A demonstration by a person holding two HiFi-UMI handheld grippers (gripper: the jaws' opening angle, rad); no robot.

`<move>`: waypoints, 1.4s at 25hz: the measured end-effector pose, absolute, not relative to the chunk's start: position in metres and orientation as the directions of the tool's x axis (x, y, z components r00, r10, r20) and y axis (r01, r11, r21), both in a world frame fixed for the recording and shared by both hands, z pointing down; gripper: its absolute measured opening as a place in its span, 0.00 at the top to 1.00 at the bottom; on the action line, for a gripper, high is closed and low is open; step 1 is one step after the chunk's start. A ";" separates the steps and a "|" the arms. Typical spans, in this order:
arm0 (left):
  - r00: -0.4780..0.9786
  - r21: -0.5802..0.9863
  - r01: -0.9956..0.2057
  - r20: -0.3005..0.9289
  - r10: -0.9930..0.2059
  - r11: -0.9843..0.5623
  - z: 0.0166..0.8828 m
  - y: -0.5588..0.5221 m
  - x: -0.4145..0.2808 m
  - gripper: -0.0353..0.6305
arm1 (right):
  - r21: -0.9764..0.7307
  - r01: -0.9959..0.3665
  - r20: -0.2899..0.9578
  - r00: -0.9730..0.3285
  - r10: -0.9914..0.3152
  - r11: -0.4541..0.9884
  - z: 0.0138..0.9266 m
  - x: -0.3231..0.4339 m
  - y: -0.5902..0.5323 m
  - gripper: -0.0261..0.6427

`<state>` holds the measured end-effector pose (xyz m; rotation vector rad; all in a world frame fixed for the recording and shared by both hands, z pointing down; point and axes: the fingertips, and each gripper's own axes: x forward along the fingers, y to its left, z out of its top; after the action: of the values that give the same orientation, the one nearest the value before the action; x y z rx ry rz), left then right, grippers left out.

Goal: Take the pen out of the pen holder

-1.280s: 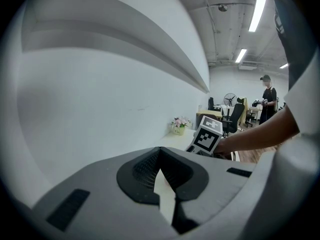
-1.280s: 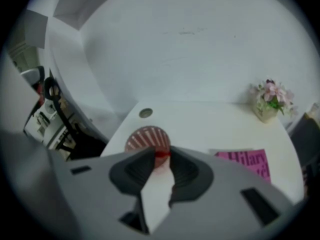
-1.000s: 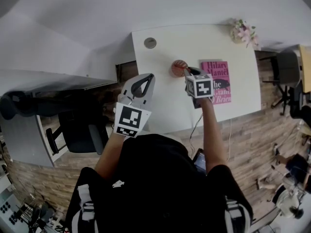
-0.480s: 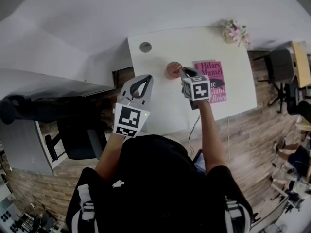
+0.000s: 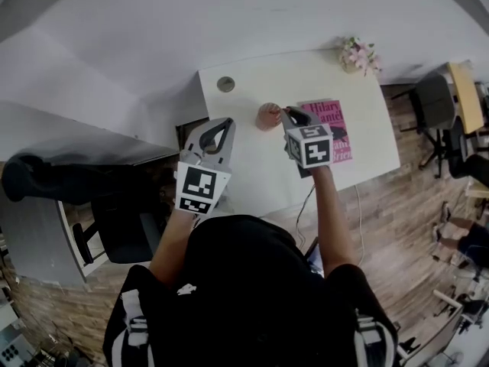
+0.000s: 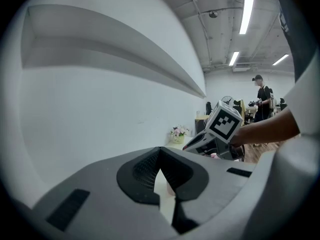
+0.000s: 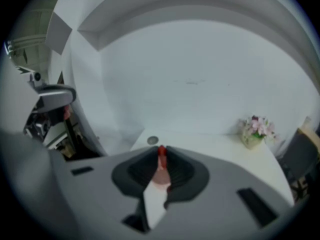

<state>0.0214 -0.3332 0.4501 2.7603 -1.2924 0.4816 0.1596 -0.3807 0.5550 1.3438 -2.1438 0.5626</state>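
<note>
A round orange-pink pen holder (image 5: pixel 267 117) stands on the white table (image 5: pixel 252 174), left of a pink book. My right gripper (image 5: pixel 286 115) hangs just above and to the right of it. In the right gripper view, a red pen (image 7: pixel 161 156) stands upright between the pads. These jaws have just been closing and my right gripper (image 7: pixel 161 149) is shut on the pen, with the holder (image 7: pixel 161 176) directly below. My left gripper (image 5: pixel 226 123) hovers over the table's left edge, away from the holder. Its jaws (image 6: pixel 160 151) meet at the tips with nothing between them.
A pink book (image 5: pixel 328 128) lies right of the holder. A small flower pot (image 5: pixel 357 54) stands at the far right corner and a round cable grommet (image 5: pixel 225 84) at the far left. Office chairs (image 5: pixel 122 212) flank the table. A person (image 6: pixel 260 96) stands far off.
My right gripper has risen with the red pen, from the holder's mouth to above it. The left gripper has lifted slightly. The head camera has shifted, so the table sits further left.
</note>
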 end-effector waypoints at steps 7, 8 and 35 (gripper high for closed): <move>0.624 -0.119 -0.741 0.242 -0.743 -0.661 0.414 -0.334 0.022 0.92 | -0.036 -0.915 0.537 -0.357 -0.764 0.402 0.500 0.159 -0.373 0.86; 0.627 -0.127 -0.738 0.232 -0.744 -0.662 0.409 -0.334 0.022 0.92 | -0.032 -0.916 0.519 -0.358 -0.776 0.401 0.492 0.159 -0.371 0.86; 0.664 -0.233 -0.720 0.046 -0.747 -0.654 0.315 -0.325 0.025 0.92 | 0.054 -0.934 0.159 -0.340 -0.927 0.353 0.327 0.154 -0.326 0.86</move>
<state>0.0251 -0.3251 0.3155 3.0408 -1.3554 0.2302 0.1544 -0.3264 0.3274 1.6994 -2.4462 0.0693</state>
